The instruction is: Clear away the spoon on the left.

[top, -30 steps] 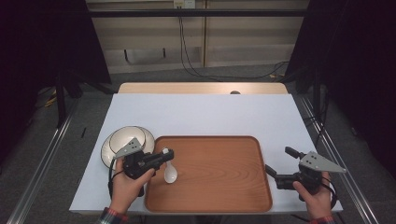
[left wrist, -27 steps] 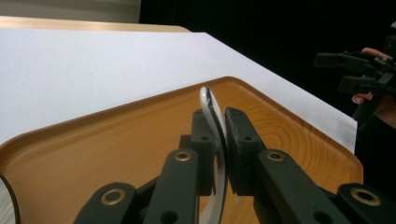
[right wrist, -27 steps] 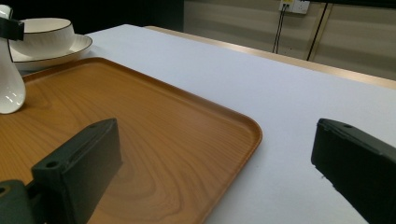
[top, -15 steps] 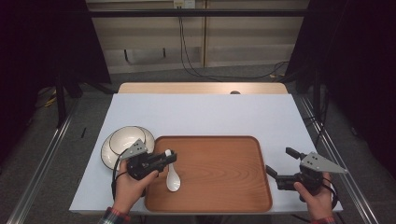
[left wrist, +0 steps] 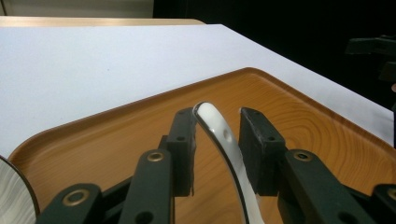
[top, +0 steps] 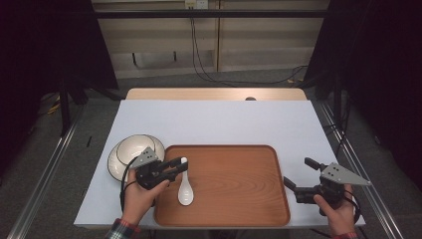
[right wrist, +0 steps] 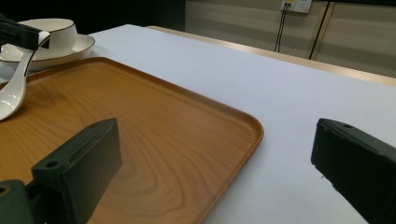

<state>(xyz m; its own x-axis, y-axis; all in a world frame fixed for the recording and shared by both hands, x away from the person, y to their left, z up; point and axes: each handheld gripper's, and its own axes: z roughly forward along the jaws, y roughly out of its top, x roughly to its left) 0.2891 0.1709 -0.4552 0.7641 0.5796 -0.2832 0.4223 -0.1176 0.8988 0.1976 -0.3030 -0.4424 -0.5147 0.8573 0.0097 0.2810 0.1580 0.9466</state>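
A white ceramic spoon (top: 185,193) lies on the left part of the wooden tray (top: 234,189), its handle pointing up and away from the person. My left gripper (top: 183,166) has its jaws on either side of the handle tip. In the left gripper view the spoon handle (left wrist: 229,154) sits between the jaws with a gap on its right side, so this gripper (left wrist: 217,116) is open. My right gripper (top: 297,171) hovers off the tray's right edge, wide open and holding nothing. From the right gripper view (right wrist: 215,135), the spoon (right wrist: 14,100) rests on the tray (right wrist: 163,130).
A white bowl on a plate (top: 130,152) stands on the white tabletop just left of the tray, close behind my left hand; it also appears in the right gripper view (right wrist: 51,30). The table's far half (top: 219,119) is bare white surface. Cables hang by the back wall.
My left hand has drawn back toward the person, carrying the spoon along the tray's left side and uncovering the bowl and plate. The right gripper has stayed put.
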